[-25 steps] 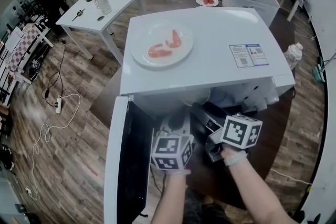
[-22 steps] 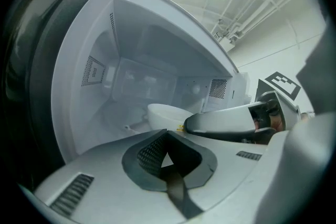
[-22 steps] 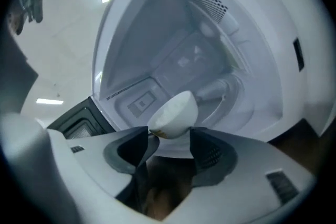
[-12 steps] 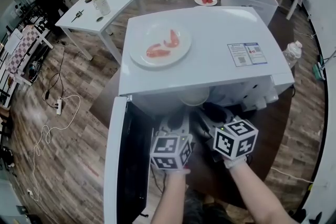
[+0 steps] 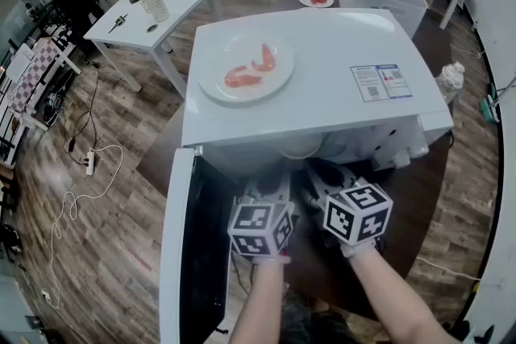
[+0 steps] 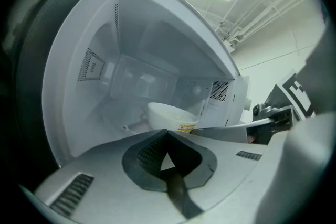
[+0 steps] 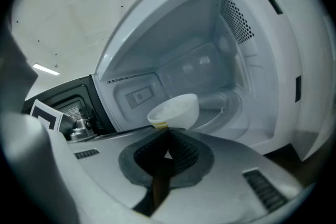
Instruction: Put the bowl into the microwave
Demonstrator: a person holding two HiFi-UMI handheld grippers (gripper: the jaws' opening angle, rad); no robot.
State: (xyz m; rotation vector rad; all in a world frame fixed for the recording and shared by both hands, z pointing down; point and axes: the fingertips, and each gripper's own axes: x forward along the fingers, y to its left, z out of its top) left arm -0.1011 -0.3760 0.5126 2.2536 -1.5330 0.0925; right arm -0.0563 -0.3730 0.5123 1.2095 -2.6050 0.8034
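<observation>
**Bowl inside the microwave, both grippers closed at its mouth**

The white bowl (image 5: 298, 146) stands upright inside the open microwave (image 5: 322, 28), on the glass turntable (image 7: 231, 105) and near the front of the cavity. In the head view the microwave door (image 5: 179, 254) hangs wide open at 7 o'clock from the cavity.

Both grippers point into the opening, side by side. The left gripper (image 6: 168, 134) has its jaws together with nothing clamped between them. In the left gripper view the bowl sits just past its tips at 12 o'clock, a yellow label on its wall.

The right gripper (image 7: 167, 131) has just been closing, and its jaws now meet with nothing between them. In the right gripper view the bowl lies just beyond its tips, also at 12 o'clock. It is hard to tell whether either pair of tips touches the bowl's wall.

On the microwave's top, toward 10 o'clock, rests a white plate (image 5: 274, 84) carrying pink pieces that look like shrimp (image 5: 242, 79). A printed sticker (image 5: 379, 83) lies toward 3 o'clock. Far off at 11 o'clock, a white table (image 5: 173, 8) carries a cup (image 5: 156, 4).
</observation>
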